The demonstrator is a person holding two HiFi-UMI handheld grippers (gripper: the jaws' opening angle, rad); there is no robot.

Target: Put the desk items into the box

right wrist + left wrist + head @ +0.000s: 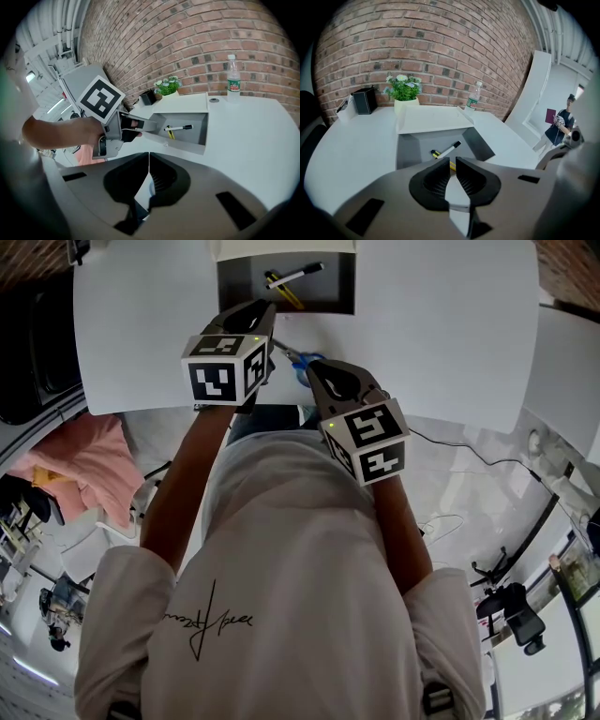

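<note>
Fingers (168, 176) of the right gripper (149, 157) clenched, tips meeting. A pale blue sliver shows behind them, read as the handle of the scissors (306, 365); the head view puts these right at the gripper's tips, blades pointing toward the box (234, 292). Left gripper (450, 163): fingers a narrow slot apart, nothing in it, poised at the box's near edge. Box lid up; a pen (449, 149) and a yellow-and-black item (437, 153) already lie inside. Judgement: two items done, scissors gripped but not yet in. White worktop (441, 324) near the box shows no other loose item; plant (404, 89), black holder (364, 101) and bottle (473, 97) stand further back.
</note>
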